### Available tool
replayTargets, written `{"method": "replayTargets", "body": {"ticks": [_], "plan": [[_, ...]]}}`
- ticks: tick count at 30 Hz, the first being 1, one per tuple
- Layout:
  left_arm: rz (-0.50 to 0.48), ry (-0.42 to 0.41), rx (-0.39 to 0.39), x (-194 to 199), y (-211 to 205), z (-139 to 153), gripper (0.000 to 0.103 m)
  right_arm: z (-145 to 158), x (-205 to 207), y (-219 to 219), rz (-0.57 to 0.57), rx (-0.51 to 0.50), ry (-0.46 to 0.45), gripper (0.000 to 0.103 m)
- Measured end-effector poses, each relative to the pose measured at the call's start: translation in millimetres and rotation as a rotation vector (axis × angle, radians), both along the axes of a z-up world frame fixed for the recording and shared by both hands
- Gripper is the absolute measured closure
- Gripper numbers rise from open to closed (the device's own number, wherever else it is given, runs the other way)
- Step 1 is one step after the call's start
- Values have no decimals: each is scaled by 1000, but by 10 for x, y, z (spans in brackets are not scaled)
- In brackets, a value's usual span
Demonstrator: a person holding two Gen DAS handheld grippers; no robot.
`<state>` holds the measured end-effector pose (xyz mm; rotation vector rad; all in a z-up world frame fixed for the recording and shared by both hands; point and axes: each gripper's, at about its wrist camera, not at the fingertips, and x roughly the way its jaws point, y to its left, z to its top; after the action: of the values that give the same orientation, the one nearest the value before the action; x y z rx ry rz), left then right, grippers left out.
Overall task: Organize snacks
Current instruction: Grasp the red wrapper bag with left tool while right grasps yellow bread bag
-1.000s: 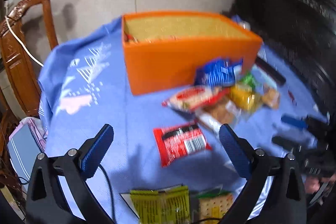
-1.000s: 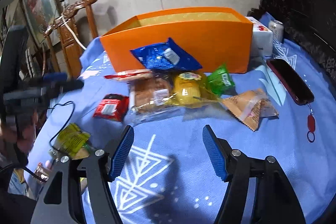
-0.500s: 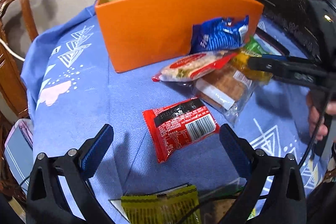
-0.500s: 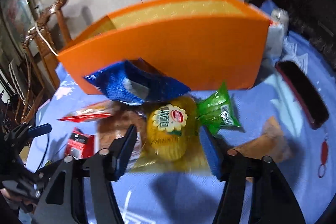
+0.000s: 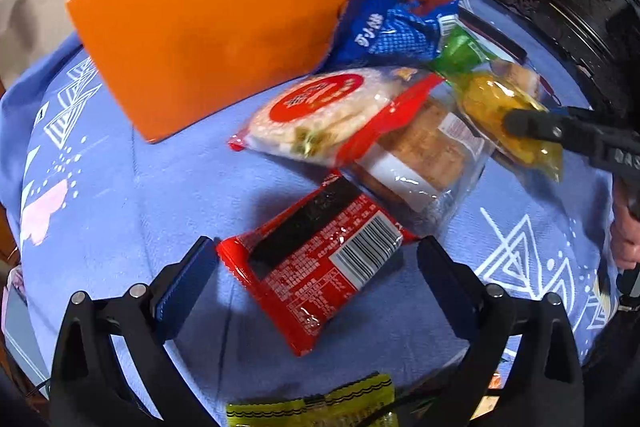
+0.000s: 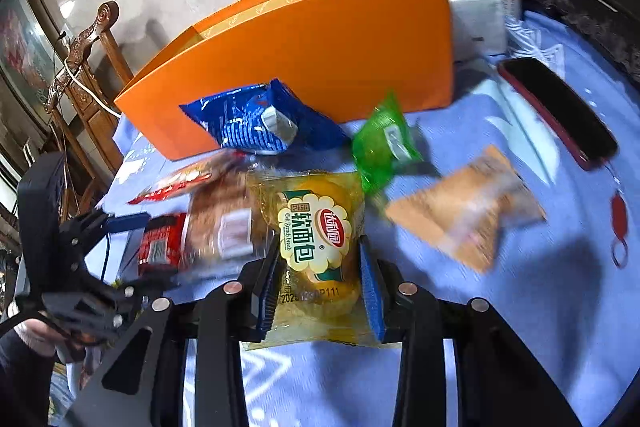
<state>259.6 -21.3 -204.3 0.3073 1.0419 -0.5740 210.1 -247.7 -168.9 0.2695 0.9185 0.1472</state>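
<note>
An orange box (image 5: 240, 11) stands open-topped at the back of the blue tablecloth (image 5: 120, 187), with a heap of snack packets in front of it. My left gripper (image 5: 314, 247) is open and hovers low over a red packet (image 5: 304, 279), which lies flat between its two fingers without touching them. In the right wrist view my right gripper (image 6: 320, 279) is closing on a yellow bread packet (image 6: 316, 227), and both blue pads touch its sides. The left wrist view shows that yellow bread packet (image 5: 492, 107) too, at the right of the heap.
A blue packet (image 6: 256, 123) leans on the orange box (image 6: 320, 47). Beside it lie a green packet (image 6: 384, 143), a round cracker packet (image 5: 320, 111), a clear-wrapped cake (image 5: 420, 155) and a tan packet (image 6: 464, 203). A phone (image 6: 556, 107) and white carton (image 6: 476, 15) lie right.
My left gripper has sunk and come closer, so the red packet now lies between its fingers. My right gripper moved forward to the yellow bread packet and its jaws narrowed onto it.
</note>
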Motion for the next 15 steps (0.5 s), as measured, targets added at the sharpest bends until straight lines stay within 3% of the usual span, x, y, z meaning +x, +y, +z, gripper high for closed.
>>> {"method": "replayTargets", "body": {"ticks": [1,4,6,10,12,15], "plan": [[-10,1,-4,-26,-16,-4,19,2,-54,-8,-3,2,0,67],[-20,-41,32,-125,-47,-15,32,3,-189,-46,-27,5,2,67],[-12,-42,12,-176,-32,0,39,-6,-253,-75,-39,22,10,67],[15,-44,-10,-286,-12,17,44,38,-364,-97,-44,22,-11,67],[16,-44,-17,-358,-21,28,52,60,-395,-95,-43,32,-20,67],[31,-42,-35,-472,-27,51,52,105,-421,-60,-31,26,-32,67]]}}
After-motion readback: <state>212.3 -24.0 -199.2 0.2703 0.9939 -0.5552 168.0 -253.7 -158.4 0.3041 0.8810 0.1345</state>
